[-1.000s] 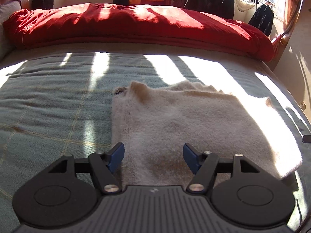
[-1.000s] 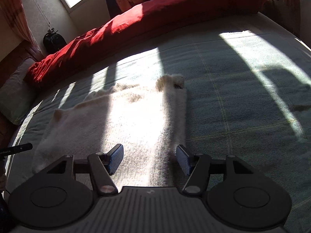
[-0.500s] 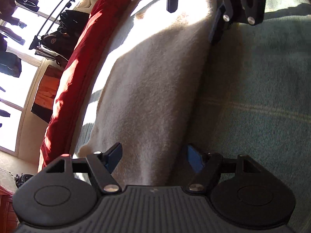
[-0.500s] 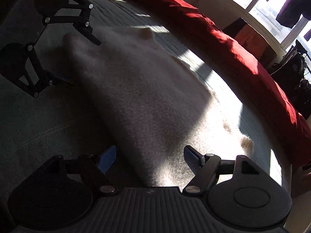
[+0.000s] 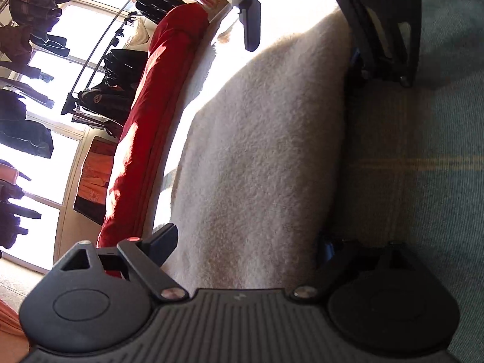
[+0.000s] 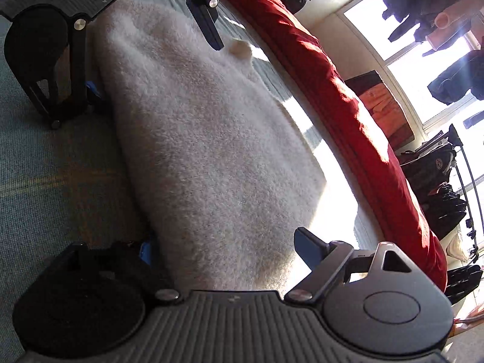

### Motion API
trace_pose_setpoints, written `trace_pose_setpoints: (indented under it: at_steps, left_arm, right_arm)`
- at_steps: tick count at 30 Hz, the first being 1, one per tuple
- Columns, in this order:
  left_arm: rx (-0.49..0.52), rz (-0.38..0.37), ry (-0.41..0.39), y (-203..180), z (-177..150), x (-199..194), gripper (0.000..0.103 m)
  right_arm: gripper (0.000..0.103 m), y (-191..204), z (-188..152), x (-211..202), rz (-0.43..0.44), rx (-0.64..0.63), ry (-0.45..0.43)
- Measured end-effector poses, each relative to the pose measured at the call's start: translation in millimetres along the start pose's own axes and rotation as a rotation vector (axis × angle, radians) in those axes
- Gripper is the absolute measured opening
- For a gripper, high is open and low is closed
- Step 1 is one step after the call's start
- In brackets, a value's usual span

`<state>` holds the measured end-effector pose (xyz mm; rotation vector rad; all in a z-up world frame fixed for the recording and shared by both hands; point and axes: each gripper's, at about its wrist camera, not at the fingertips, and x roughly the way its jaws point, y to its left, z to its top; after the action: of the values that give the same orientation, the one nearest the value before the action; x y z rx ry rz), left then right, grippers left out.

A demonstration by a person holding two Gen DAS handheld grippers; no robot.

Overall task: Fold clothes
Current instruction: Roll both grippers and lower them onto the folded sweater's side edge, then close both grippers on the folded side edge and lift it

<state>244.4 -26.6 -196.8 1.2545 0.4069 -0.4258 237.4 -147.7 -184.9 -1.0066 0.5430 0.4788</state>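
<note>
Mostly green woven bedspread point(image 5: 447, 163) w/ thin yellowish check lines, filling the low side of both views. Along far edge, long red duvet point(image 6: 329, 90), half sunlit, half shaded. Beyond it, bright windows w/ dark clothes on a rack point(image 5: 115, 69); too blown out to make out detail.

Centre of both views: cream fluffy garment point(image 5: 257, 163), folded into a thick flat slab on the bedspread, nap fuzzy, near part in shade, far part washed out by sun. Small fuzzy nub point(image 6: 240, 49) sticking out at far end; can't tell if cuff or collar.

Left gripper point(image 5: 246, 245) at one end of the near folded edge, jaws wide apart, straddling the edge: one finger above the pile, other down at the bedspread side, mostly hidden by fabric. Nothing clamped. Right gripper point(image 6: 230, 249) at the opposite end, same stance, spread wide, lower blue pad point(image 6: 146, 251) barely showing under the fold.

Each gripper visible in the other's view, facing it. No legible writing or brand anywhere; tiny mark on the gripper bodies unreadable.
</note>
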Motion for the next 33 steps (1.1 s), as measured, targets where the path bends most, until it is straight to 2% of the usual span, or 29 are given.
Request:
trace_pose_setpoints:
  at_steps: [5,7,12,17,19,20,21,22,24,25,27,33]
  left_arm:
    - [-0.01,0.052,0.095,6,-38,-2,0.09]
    - [-0.029,0.062,0.105,8,-43,-3,0.09]
    - [0.044,0.084,0.071,1,-24,7,0.09]
    - [0.051,0.038,0.06,7,-10,25,0.089]
    - [0.035,-0.007,0.07,9,-12,24,0.077]
    - [0.025,-0.032,0.077,11,-13,24,0.058]
    - [0.025,-0.044,0.082,10,-14,23,0.041]
    - [0.039,-0.04,0.078,7,-15,21,0.035]
    - [0.054,-0.02,0.068,2,-16,17,0.021]
    - [0.046,-0.014,0.067,2,-16,16,0.02]
    - [0.021,-0.009,0.065,8,-14,14,0.017]
    - [-0.007,0.003,0.047,25,-9,0,0.015]
  right_arm:
    - [0.09,-15,-28,1,-0.064,-0.002,0.047]
    - [0.09,-21,-39,2,-0.09,-0.003,0.065]
    - [0.09,-35,-63,5,-0.147,-0.004,0.104]
    - [0.09,-33,-39,22,-0.111,0.018,0.06]
    - [0.087,-38,-38,23,-0.083,0.029,0.054]
    - [0.084,-40,-37,24,-0.069,0.034,0.051]
    - [0.075,-41,-37,23,-0.059,0.038,0.049]
    - [0.063,-39,-38,20,-0.054,0.038,0.048]
    - [0.046,-37,-39,12,-0.044,0.039,0.045]
    - [0.039,-35,-39,9,-0.045,0.035,0.043]
    - [0.033,-32,-37,4,-0.062,0.018,0.038]
    - [0.024,-55,-28,-10,-0.03,0.065,0.04]
